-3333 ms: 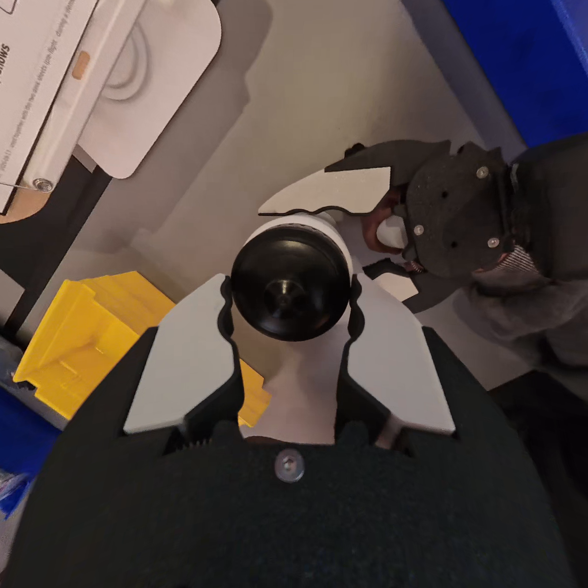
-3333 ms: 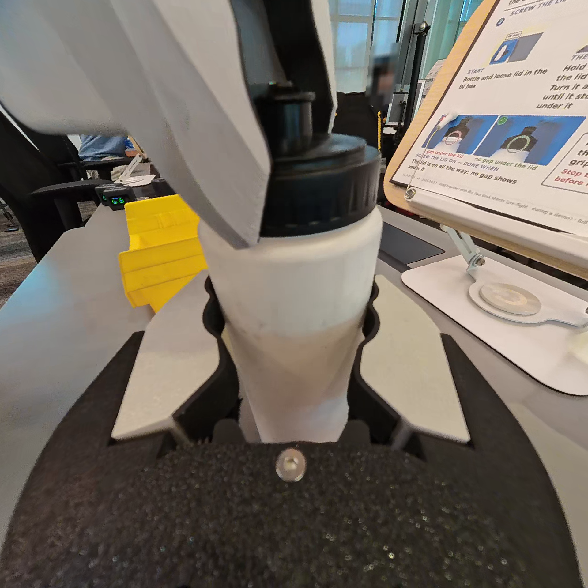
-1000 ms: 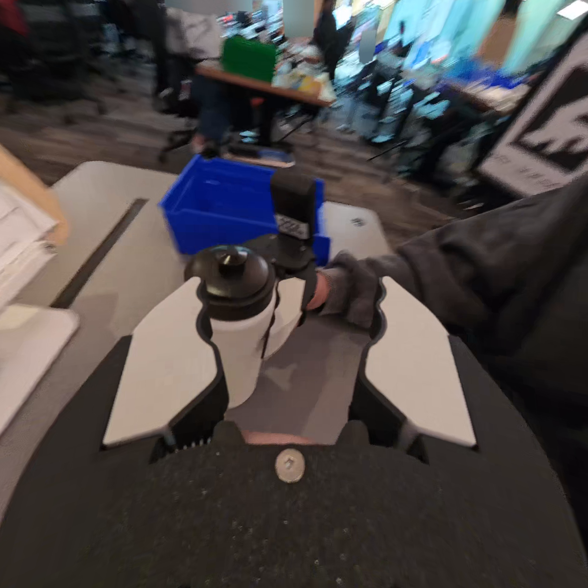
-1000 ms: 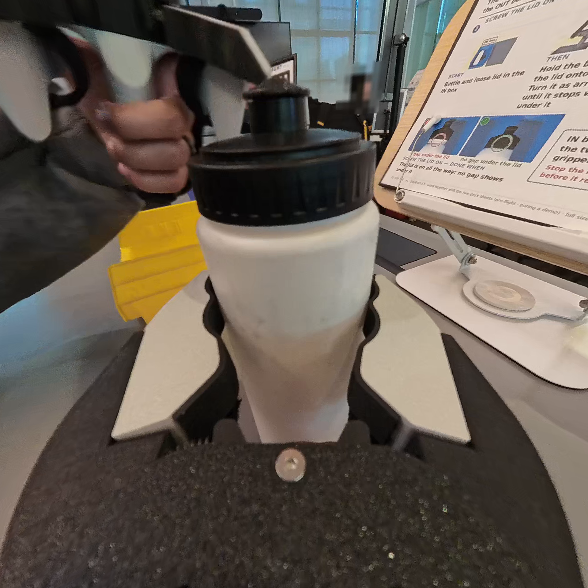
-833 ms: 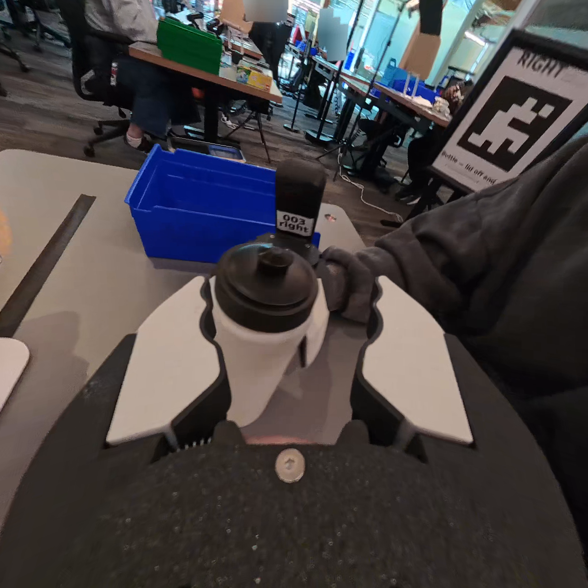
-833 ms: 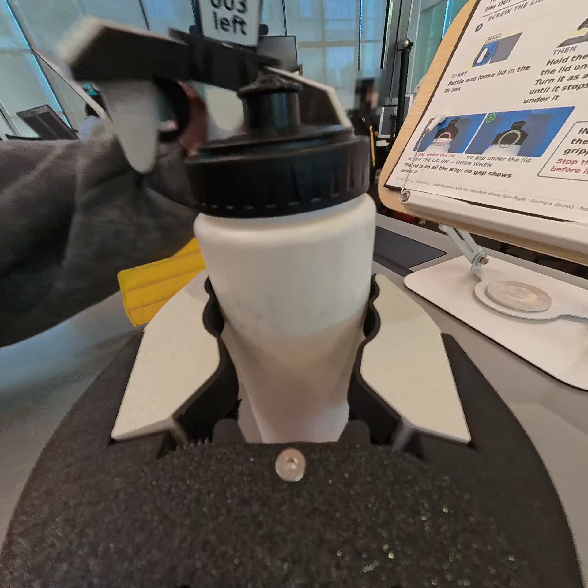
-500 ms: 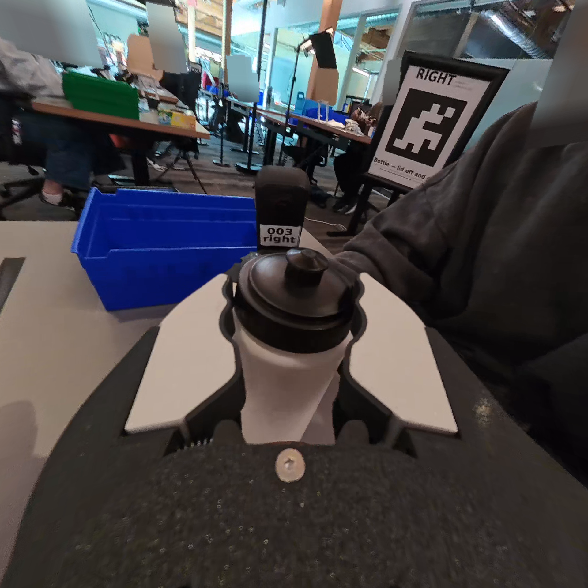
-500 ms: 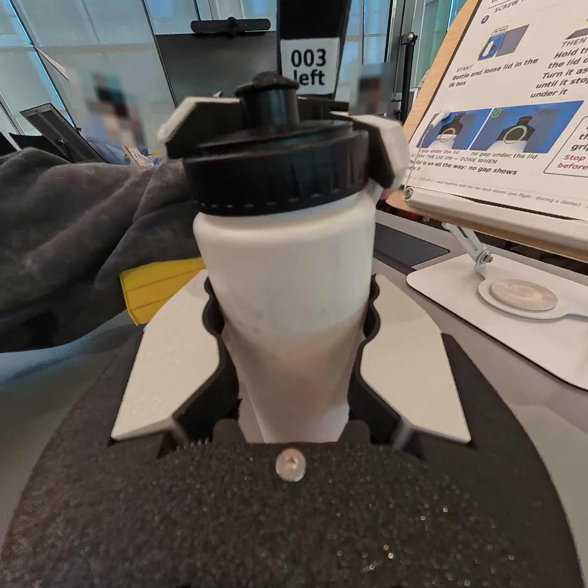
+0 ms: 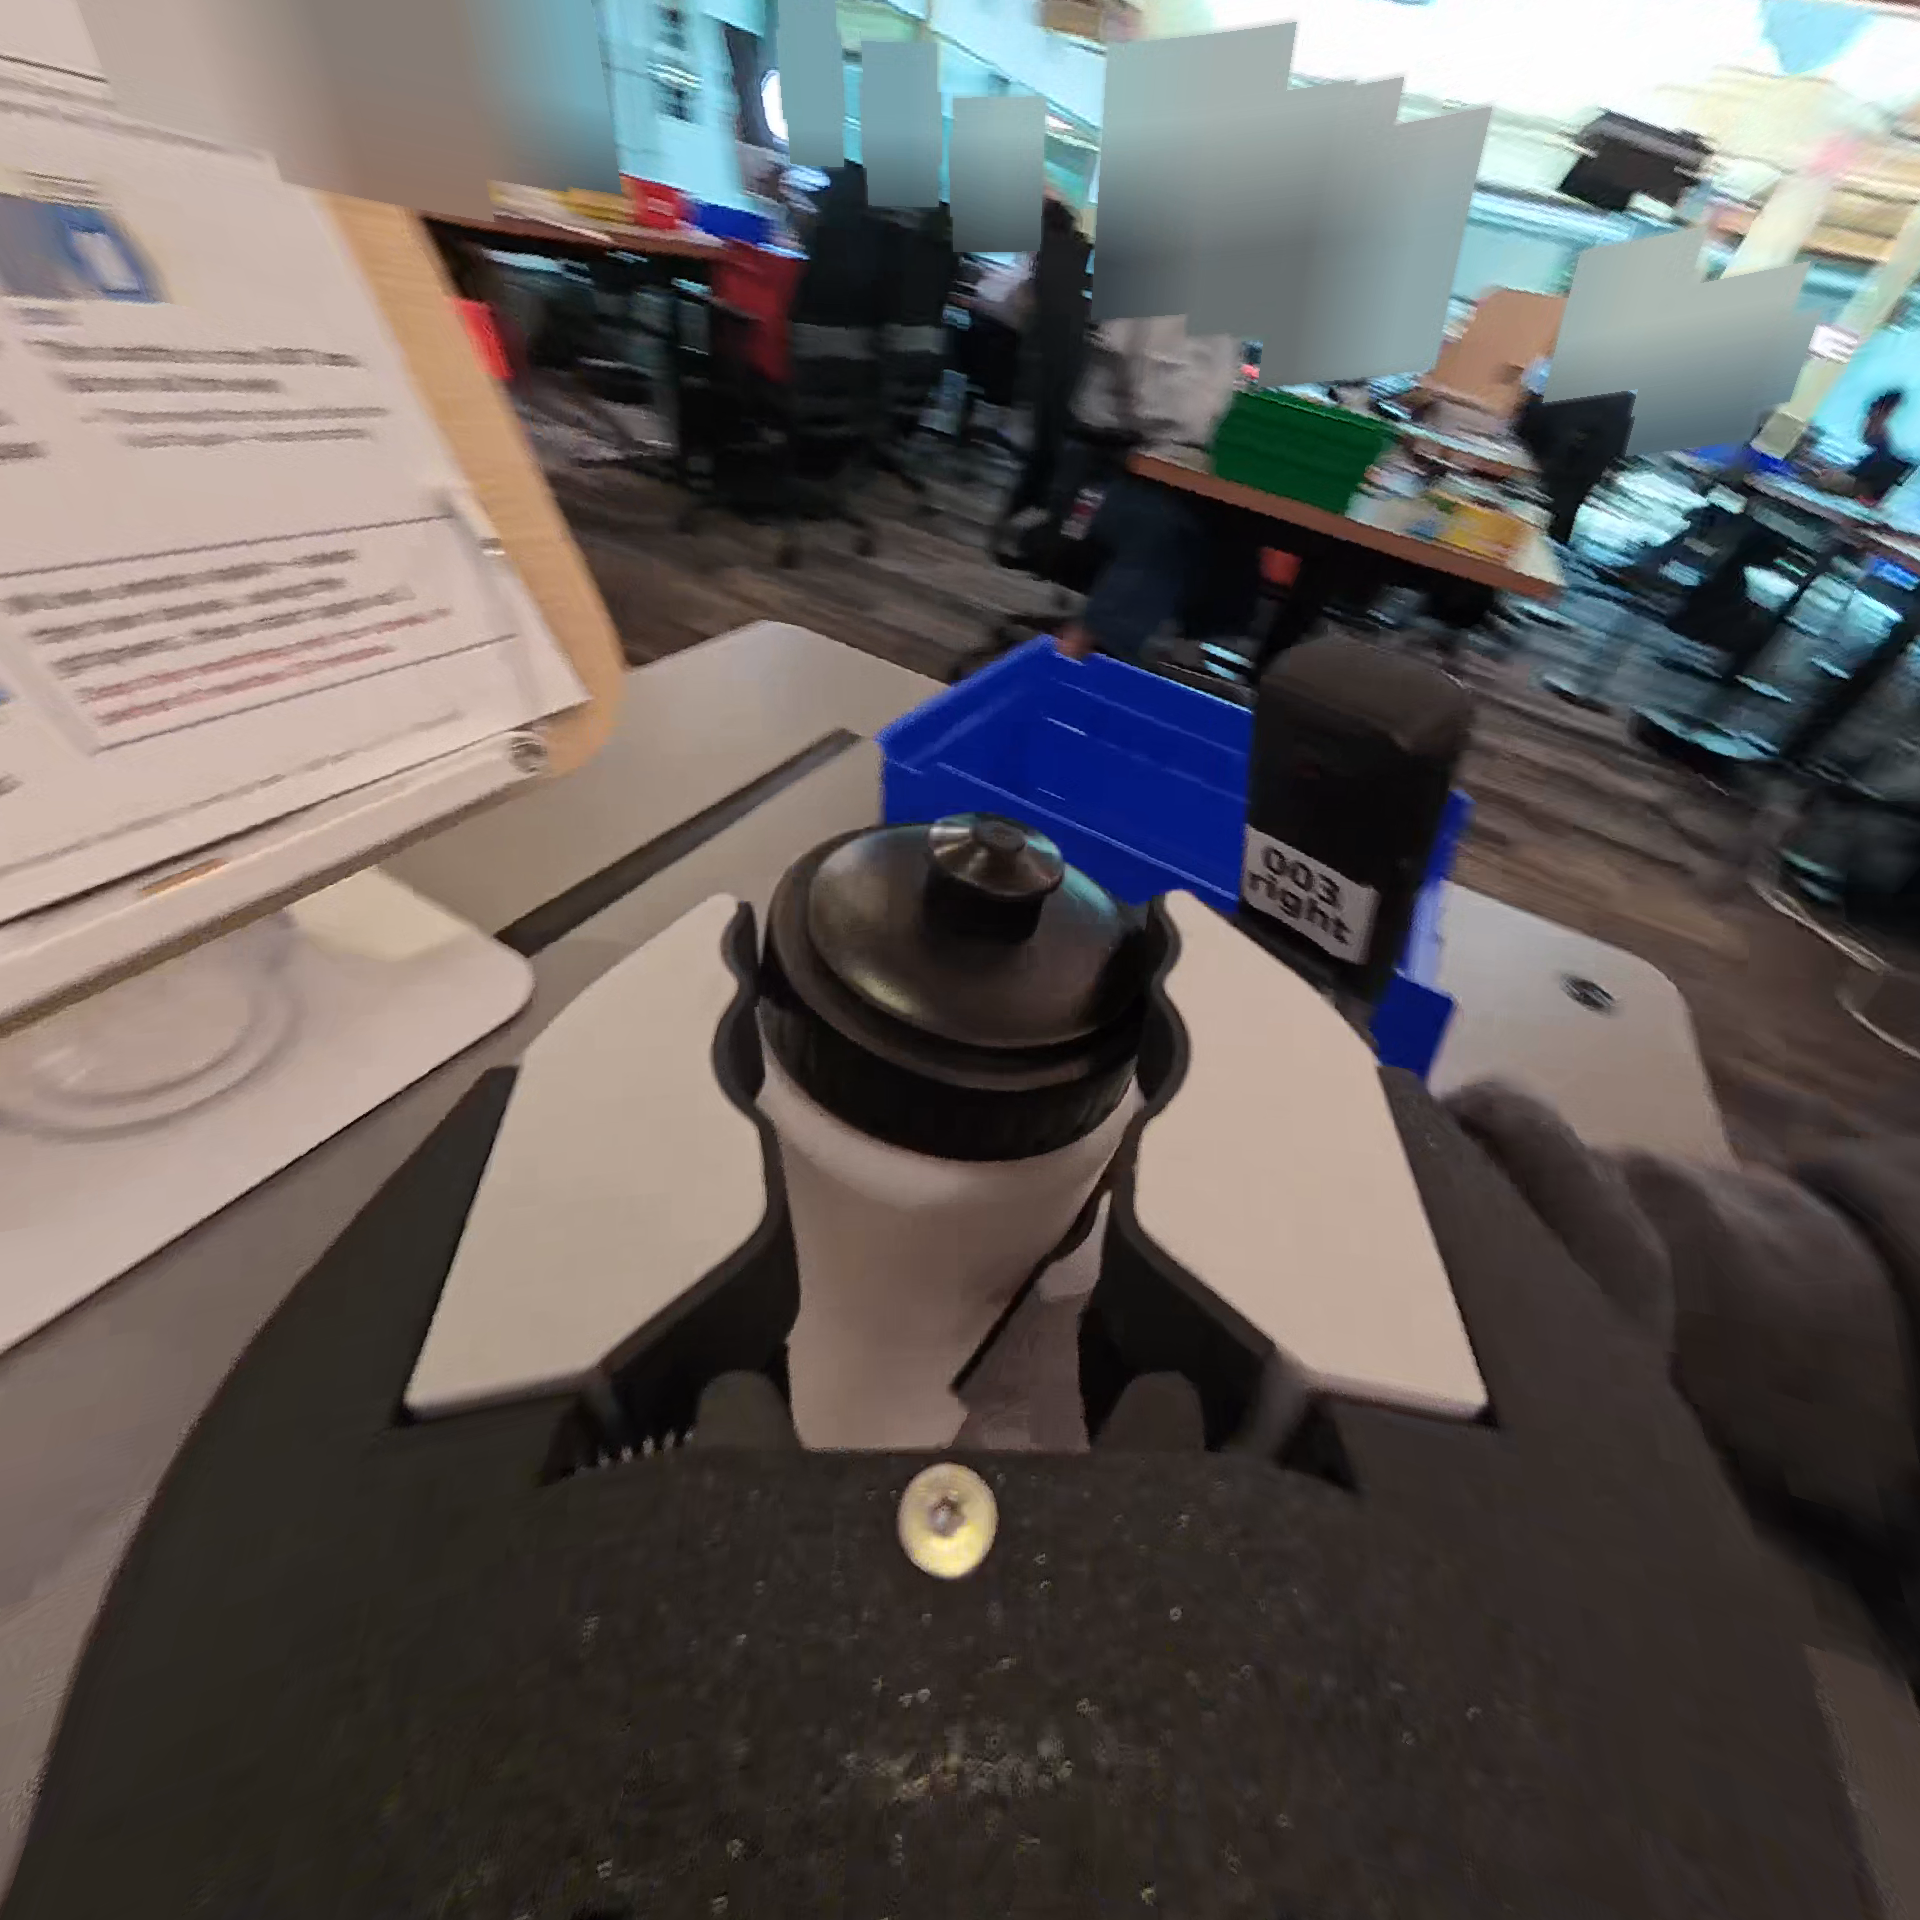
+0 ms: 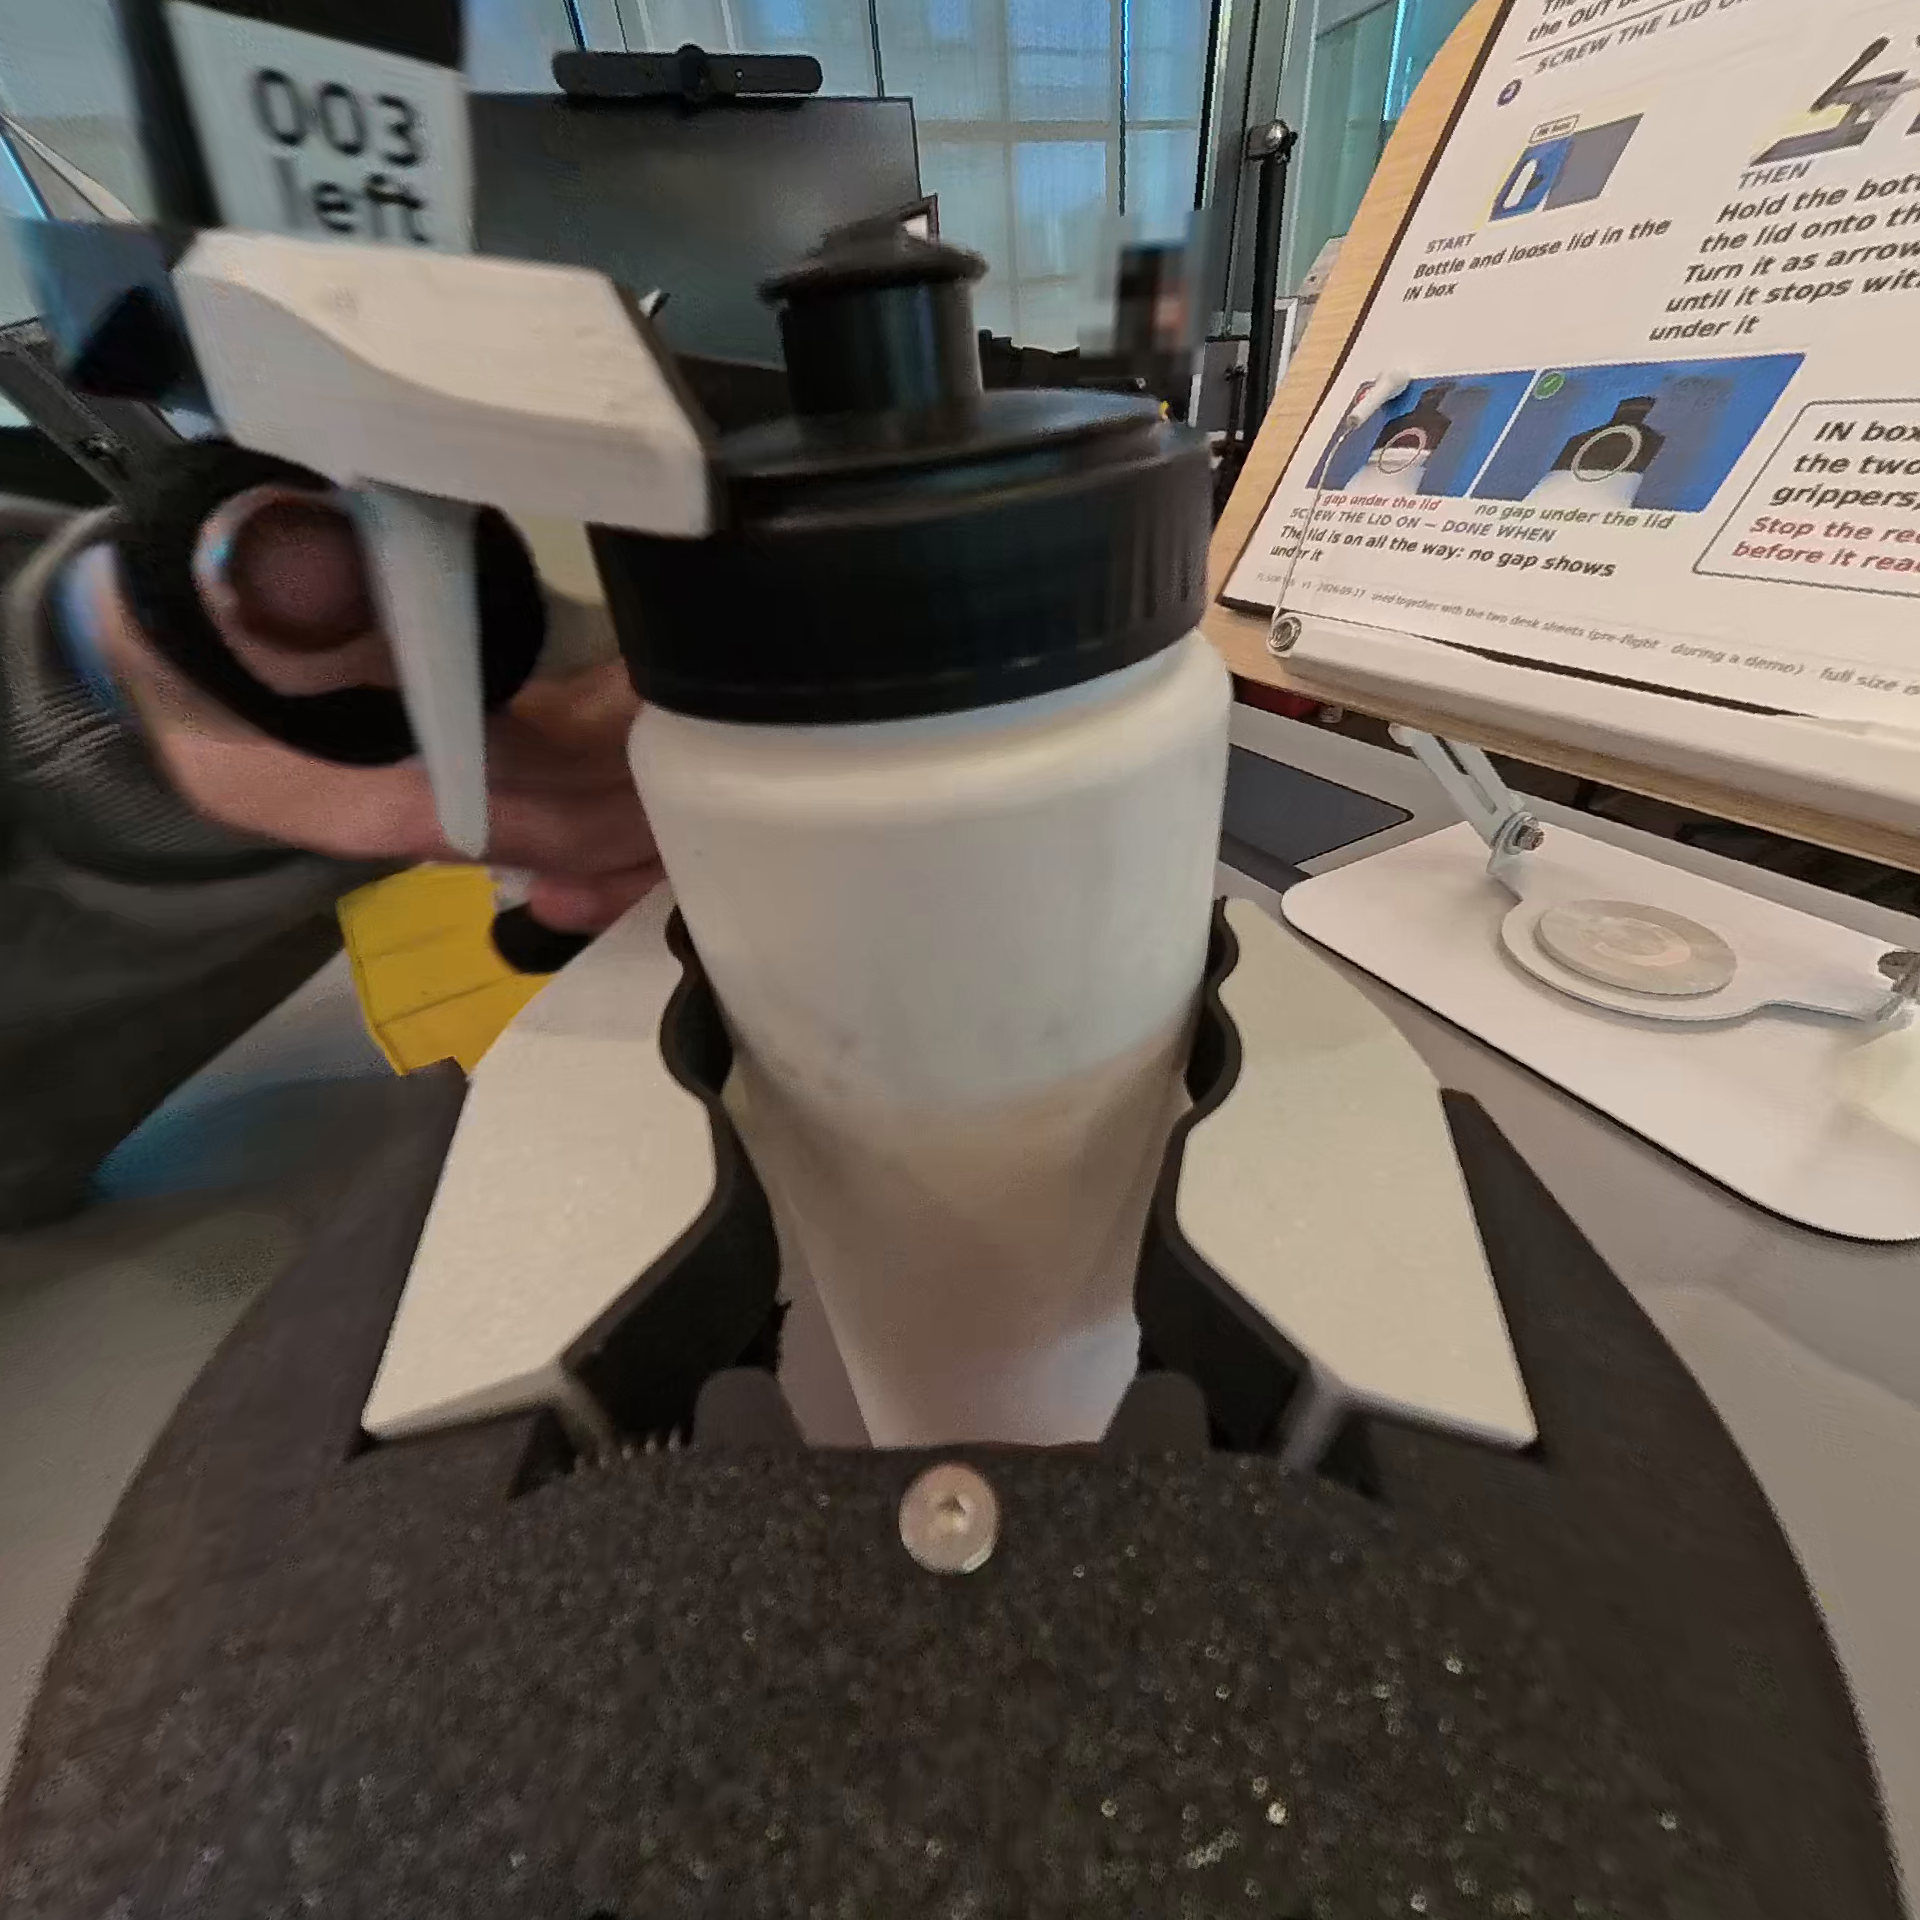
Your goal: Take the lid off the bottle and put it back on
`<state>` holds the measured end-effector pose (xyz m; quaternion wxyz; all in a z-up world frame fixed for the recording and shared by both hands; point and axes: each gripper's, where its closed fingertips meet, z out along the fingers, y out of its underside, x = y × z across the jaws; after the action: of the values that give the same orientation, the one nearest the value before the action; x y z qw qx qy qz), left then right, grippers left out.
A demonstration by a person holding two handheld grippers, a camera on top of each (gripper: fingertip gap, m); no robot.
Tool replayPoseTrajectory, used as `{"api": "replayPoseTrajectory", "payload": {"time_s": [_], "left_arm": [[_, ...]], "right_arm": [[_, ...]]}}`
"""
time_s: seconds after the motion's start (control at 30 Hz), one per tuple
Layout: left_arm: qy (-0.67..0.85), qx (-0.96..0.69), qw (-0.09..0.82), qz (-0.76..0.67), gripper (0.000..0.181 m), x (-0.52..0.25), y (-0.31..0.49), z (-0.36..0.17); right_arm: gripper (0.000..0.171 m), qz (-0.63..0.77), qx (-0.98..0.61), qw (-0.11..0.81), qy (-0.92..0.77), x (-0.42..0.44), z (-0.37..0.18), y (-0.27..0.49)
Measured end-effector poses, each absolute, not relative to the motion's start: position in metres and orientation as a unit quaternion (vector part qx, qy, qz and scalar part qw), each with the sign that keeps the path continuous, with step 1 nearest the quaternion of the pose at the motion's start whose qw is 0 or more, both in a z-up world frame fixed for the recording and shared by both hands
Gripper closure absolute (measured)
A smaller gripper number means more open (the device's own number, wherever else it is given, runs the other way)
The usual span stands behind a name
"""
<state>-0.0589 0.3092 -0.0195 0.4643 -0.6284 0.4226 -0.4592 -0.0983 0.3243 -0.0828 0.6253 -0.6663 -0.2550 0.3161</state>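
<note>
1. While my right tongs (image 10: 945,1049) clamp the white bottle (image 10: 935,935) upright above the table (image 10: 1662,1299), my left tongs (image 9: 948,987) pinch its black lid (image 9: 951,1023).
2. Uneven twisting could spin the bottle or cross-thread the lid.

Your left wrist view sits just behind the left gripper (image 9: 951,987), looking slightly down onto the lid (image 9: 951,997) at centre frame, close up, with the blue bin (image 9: 1049,769) and room beyond in the upper half. Your right wrist view looks level from low on the table (image 10: 135,1340), very near the bottle (image 10: 935,935), with the instruction board (image 10: 1621,343) at upper right. Both views share the bottle, lid, board and each other's gripper; the left gripper's fingers (image 10: 436,384) show at upper left.
</note>
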Motion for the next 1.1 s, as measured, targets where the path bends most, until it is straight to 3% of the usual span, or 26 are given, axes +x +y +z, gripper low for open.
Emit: {"api": "replayPoseTrajectory", "payload": {"time_s": [0.2,0.4,0.47,0.57,0.63,0.73,0.93,1.1], "left_arm": [[0.230,-0.697,0.599,-0.321,0.111,-0.065,0.321,-0.017],[0.167,-0.712,0.636,-0.247,0.111,-0.066,0.320,-0.016],[0.213,-0.712,0.616,-0.260,0.109,-0.066,0.315,-0.016],[0.359,-0.671,0.588,-0.273,0.085,-0.072,0.297,-0.011],[0.469,-0.619,0.564,-0.280,0.081,-0.079,0.283,-0.009],[0.600,-0.566,0.457,-0.332,0.080,-0.093,0.264,-0.023],[0.591,-0.492,0.349,-0.536,0.083,-0.098,0.285,0.007],[0.621,-0.444,0.245,-0.598,0.077,-0.093,0.302,-0.009]], "right_arm": [[0.083,0.308,-0.671,0.626,-0.249,-0.099,-0.083,0.326],[0.084,0.305,-0.670,0.630,-0.247,-0.096,-0.083,0.325],[0.083,0.301,-0.672,0.629,-0.250,-0.097,-0.083,0.325],[0.083,0.307,-0.670,0.628,-0.248,-0.098,-0.083,0.326],[0.083,0.310,-0.668,0.629,-0.250,-0.099,-0.083,0.327],[0.083,0.310,-0.668,0.628,-0.251,-0.099,-0.083,0.326],[0.083,0.315,-0.665,0.628,-0.252,-0.099,-0.083,0.326],[0.083,0.319,-0.665,0.627,-0.251,-0.099,-0.083,0.327]]}}
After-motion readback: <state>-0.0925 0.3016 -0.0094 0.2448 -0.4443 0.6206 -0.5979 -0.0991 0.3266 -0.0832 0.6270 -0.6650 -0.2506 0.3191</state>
